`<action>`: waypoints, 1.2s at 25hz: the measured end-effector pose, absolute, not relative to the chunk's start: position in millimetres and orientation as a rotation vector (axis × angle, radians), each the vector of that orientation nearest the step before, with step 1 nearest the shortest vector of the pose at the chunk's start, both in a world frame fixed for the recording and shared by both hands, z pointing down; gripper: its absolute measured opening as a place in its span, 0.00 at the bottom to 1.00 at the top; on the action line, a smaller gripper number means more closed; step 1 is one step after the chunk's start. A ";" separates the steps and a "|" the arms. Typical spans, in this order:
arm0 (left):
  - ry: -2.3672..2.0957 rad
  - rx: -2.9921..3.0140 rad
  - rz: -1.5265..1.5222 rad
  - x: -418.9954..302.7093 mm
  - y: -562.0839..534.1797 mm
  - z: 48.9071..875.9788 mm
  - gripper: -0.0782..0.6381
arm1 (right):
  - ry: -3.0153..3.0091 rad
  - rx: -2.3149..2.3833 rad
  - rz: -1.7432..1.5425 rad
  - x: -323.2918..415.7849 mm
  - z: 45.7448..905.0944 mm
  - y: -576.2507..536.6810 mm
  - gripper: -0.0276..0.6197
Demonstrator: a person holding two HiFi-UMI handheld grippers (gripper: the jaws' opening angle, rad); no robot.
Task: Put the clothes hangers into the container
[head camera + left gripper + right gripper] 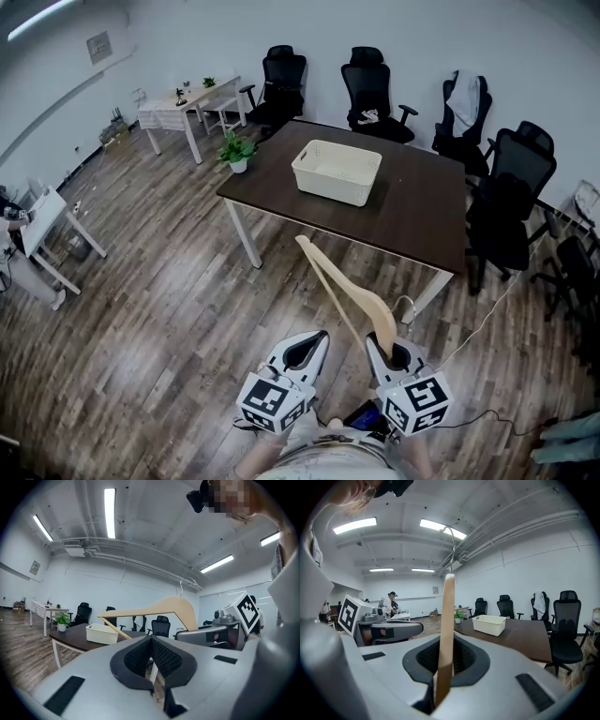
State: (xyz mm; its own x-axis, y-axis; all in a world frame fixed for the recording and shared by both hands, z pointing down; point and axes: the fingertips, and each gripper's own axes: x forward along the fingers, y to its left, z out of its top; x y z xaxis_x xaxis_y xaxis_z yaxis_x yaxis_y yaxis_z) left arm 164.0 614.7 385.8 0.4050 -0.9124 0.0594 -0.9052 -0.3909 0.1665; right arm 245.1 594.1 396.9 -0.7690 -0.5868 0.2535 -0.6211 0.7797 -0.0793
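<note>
A wooden clothes hanger with a metal hook is clamped at one end in my right gripper, which is shut on it. It slants up and away toward the table. In the right gripper view the hanger rises edge-on between the jaws, its hook above. My left gripper is close beside the right one, shut, with nothing in it. From the left gripper view the hanger shows at the right. The white basket sits on the dark table, some way ahead of both grippers.
A small potted plant stands at the table's left corner. Black office chairs line the table's far and right sides. A cable trails over the wood floor at the right. A light table stands at the far left.
</note>
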 end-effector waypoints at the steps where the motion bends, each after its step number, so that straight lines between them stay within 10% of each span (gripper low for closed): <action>1: -1.613 2.493 -0.061 160.4 607.6 385.2 0.12 | -2.756 0.956 0.237 240.8 396.5 588.0 0.08; 30: -1.458 2.566 -0.017 36.3 492.5 407.1 0.12 | -2.708 1.094 0.249 116.6 411.7 478.3 0.08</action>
State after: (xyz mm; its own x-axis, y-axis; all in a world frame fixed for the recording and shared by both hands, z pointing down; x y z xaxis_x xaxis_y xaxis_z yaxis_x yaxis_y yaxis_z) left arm 36.3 492.5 407.1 0.5165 -0.8522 0.0835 -0.8500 -0.4985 0.1703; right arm 116.6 478.3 411.7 -0.7022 -0.6643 0.2560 -0.6999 0.7100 -0.0773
